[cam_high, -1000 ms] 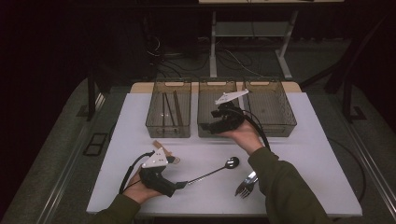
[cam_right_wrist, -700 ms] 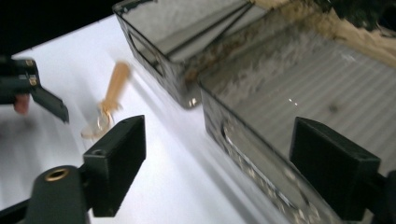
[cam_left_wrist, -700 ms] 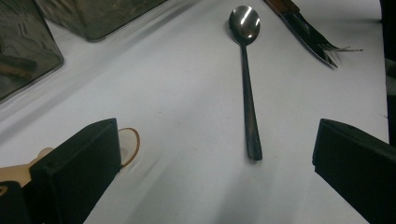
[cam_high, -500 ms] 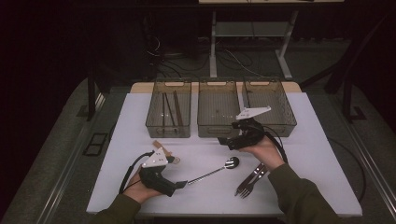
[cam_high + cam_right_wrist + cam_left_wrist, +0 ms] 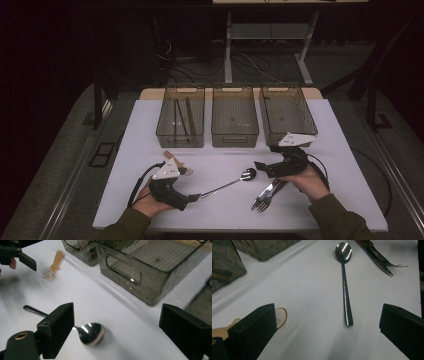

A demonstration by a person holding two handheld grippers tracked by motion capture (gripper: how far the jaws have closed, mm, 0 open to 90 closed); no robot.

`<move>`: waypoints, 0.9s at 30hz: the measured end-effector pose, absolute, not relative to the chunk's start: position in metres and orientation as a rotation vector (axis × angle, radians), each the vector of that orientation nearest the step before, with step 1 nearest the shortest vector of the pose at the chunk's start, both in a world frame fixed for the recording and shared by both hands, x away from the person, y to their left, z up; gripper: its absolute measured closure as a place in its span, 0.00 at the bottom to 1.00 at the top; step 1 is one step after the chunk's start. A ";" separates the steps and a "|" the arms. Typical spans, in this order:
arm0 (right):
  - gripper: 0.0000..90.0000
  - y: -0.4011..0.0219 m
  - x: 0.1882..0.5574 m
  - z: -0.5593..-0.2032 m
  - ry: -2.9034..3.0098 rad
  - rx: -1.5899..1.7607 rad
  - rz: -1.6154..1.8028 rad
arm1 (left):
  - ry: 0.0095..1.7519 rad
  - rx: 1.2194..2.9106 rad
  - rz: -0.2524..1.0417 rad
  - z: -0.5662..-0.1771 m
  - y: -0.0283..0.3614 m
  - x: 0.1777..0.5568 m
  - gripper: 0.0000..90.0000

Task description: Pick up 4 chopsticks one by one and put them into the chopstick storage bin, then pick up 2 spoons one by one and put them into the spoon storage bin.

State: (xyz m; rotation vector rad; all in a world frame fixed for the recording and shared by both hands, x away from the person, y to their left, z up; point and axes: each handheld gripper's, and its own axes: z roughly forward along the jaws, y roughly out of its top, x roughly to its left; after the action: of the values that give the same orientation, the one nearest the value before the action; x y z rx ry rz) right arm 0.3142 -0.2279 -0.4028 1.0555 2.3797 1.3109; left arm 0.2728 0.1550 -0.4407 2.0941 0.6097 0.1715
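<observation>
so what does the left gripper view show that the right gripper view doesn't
Left gripper view alone: the spoon's whole handle down to its end and the forks beyond it. Right gripper view alone: the middle bin with its handle cutout, and the left tongs farther off. Both: the spoon on the white table, a wooden utensil, and each view's own tongs standing open with nothing between them.

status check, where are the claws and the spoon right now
Right claw open, jaws just opened, nothing between them, beside spoon bowl. Left claw open at handle end. Spoon flat on table, untouched. Forks lie close by.
</observation>
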 end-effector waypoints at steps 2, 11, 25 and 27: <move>0.14 -0.235 0.309 -0.404 2.367 1.058 1.322 | 0.611 2.093 0.172 -0.441 0.155 0.272 0.00; 0.14 -0.262 0.285 -0.421 2.303 1.100 1.325 | 0.610 2.098 0.176 -0.440 0.155 0.272 0.00; 0.14 -0.291 0.257 -0.446 2.293 1.157 1.226 | 0.612 2.100 0.183 -0.440 0.155 0.272 0.00; 0.14 -0.293 0.255 -0.446 2.287 1.175 1.233 | 0.615 2.102 0.185 -0.440 0.155 0.273 0.00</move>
State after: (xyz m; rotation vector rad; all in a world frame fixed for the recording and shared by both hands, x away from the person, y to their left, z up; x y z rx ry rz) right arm 0.2549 -0.2932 -0.4461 1.1747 2.2872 1.2329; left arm 0.2726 0.1551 -0.4398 2.1020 0.6146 0.1848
